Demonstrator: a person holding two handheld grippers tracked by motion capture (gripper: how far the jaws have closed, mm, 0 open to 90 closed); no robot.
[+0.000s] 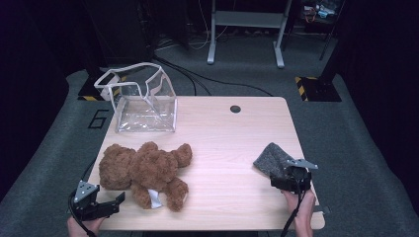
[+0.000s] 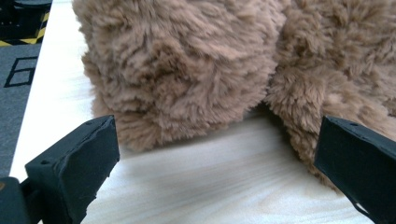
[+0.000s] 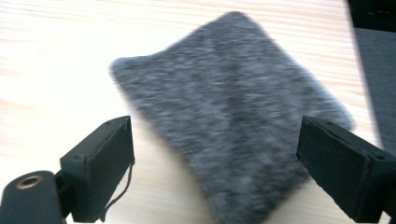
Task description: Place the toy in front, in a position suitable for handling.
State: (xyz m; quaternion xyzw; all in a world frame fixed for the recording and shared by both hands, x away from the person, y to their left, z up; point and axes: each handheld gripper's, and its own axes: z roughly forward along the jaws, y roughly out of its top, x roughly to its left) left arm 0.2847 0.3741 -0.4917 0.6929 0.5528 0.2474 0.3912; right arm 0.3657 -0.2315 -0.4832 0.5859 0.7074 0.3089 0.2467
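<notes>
One pale wooden counter [image 1: 232,148] stands on grey carpet in a dark room, with a grey metal frame [image 1: 245,29] behind it. The left gripper [image 1: 116,200] lies low at the near left corner, jaws wide, aimed at the teddy bear [image 1: 143,173] just ahead. The right gripper [image 1: 286,180] sits at the near right edge, held by a hand [image 1: 301,215]; its jaws stand wide, with the grey cloth [image 1: 272,159] lying flat on the counter between and beyond them, not pinched. Counted: one bear, one cloth, one clear bag [image 1: 143,101] at the far left, two grippers.
</notes>
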